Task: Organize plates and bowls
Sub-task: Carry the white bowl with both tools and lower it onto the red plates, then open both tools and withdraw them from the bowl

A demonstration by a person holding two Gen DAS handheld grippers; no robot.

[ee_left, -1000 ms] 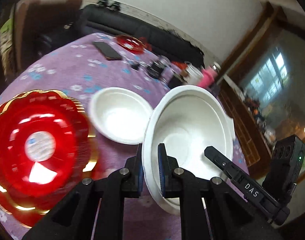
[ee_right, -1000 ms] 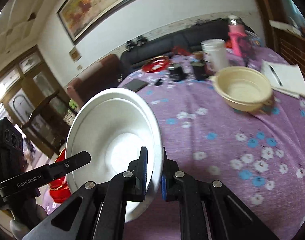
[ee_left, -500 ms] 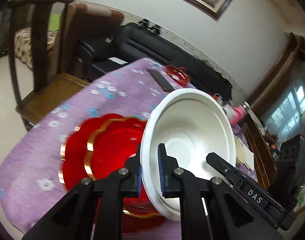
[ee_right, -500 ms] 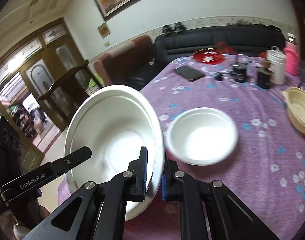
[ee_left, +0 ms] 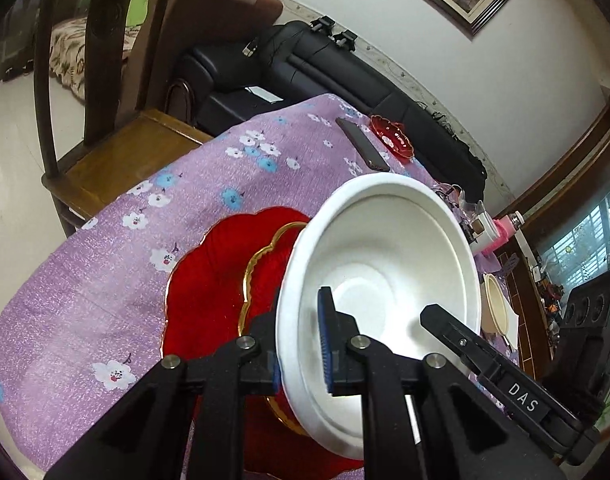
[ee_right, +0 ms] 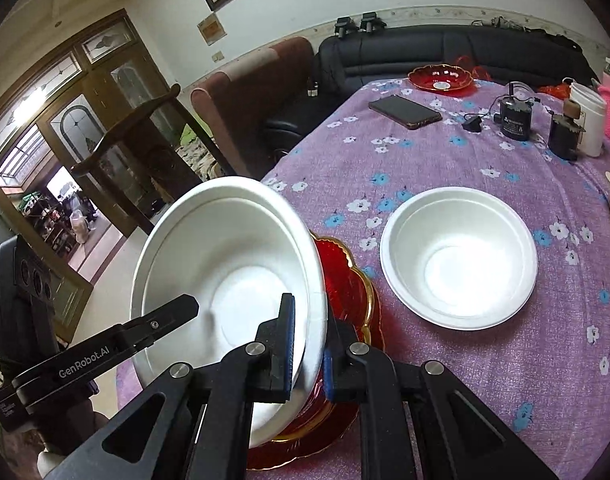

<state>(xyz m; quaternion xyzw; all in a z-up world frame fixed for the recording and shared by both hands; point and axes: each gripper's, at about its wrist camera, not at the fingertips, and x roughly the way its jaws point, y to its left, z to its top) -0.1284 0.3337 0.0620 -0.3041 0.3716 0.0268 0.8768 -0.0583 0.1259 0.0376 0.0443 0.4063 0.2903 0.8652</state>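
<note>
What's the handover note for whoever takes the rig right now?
Left gripper: on the rim of the large white bowl, jaws just been opening, rim between them.
Right gripper: shut on the opposite rim.
Bowl hangs tilted over the red plates. The small white bowl sits beside them, the beige bowl further off.
Done: red plates stacked.
Left: set this bowl down, group the bowls.
</note>
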